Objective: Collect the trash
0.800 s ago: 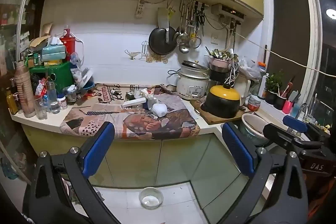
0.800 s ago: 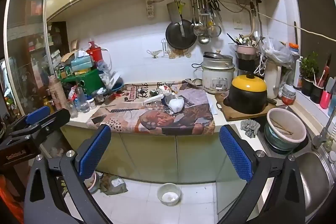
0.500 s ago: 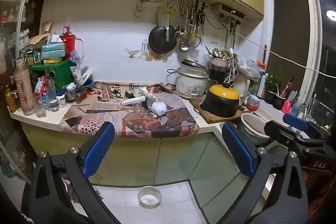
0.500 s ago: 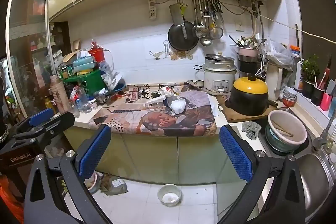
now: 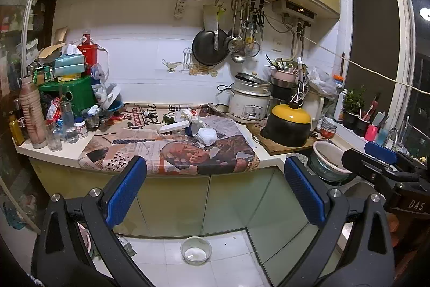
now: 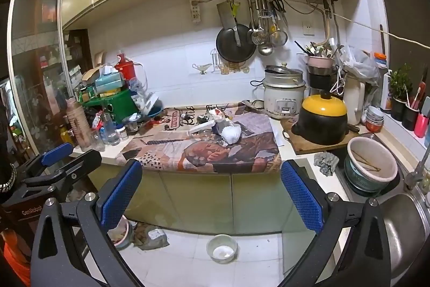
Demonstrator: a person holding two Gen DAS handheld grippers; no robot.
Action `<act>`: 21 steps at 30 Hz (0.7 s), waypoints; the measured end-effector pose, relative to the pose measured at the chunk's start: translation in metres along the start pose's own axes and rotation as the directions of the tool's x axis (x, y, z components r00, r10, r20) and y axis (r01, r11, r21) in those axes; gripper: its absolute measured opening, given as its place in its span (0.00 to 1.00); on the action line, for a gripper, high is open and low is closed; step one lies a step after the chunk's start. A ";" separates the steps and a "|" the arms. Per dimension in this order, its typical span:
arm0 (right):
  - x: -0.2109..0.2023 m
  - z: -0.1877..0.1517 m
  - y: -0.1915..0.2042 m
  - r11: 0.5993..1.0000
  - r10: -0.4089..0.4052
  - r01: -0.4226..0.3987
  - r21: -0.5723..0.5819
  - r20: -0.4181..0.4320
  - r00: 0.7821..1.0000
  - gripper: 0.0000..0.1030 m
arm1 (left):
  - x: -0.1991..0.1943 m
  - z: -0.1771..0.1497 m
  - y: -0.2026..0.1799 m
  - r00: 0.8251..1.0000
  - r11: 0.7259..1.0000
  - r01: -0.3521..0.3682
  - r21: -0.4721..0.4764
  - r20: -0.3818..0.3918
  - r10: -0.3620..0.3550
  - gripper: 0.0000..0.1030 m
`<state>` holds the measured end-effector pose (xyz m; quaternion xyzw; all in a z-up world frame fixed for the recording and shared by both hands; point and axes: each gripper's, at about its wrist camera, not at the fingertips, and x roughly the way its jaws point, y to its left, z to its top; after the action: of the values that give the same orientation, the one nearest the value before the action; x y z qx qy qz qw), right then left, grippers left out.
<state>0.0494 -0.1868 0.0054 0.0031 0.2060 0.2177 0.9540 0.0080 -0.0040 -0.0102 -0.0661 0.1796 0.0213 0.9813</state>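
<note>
A crumpled white paper ball point(image 5: 206, 135) point(image 6: 230, 133) lies on newspaper point(image 5: 172, 152) point(image 6: 209, 149) spread over the kitchen counter, beside a white flat box point(image 5: 173, 126) point(image 6: 202, 127) and small scraps. My left gripper point(image 5: 215, 188) is open and empty, held well back from the counter at cupboard height. My right gripper point(image 6: 211, 188) is open and empty too, equally far back. Each gripper shows at the edge of the other's view, the right gripper point(image 5: 381, 163) and the left gripper point(image 6: 57, 166).
Bottles and jars point(image 5: 35, 120) crowd the counter's left end. A rice cooker point(image 5: 250, 102) and a yellow-lidded black pot point(image 5: 287, 123) stand right. A bowl point(image 6: 371, 166) sits by the sink point(image 6: 403, 227). A small bowl point(image 5: 195, 250) and rubbish point(image 6: 150, 234) lie on the floor.
Both views have shifted slightly, with the counter a little higher and closer in frame. Both grippers stay open and empty.
</note>
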 end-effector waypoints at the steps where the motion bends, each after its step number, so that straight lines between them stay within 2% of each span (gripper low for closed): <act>1: 0.001 0.000 0.001 1.000 0.000 0.000 0.001 -0.002 1.000 1.00 | 0.000 0.000 0.001 1.000 1.000 0.001 0.000 -0.001 -0.001 1.00; 21: 0.006 0.000 0.001 1.000 0.023 -0.023 0.000 -0.010 1.000 1.00 | 0.003 0.004 0.009 1.000 1.000 -0.002 -0.020 -0.001 0.002 1.00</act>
<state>0.0535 -0.1834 0.0033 0.0041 0.2107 0.2289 0.9504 0.0116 0.0050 -0.0087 -0.0756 0.1798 0.0241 0.9805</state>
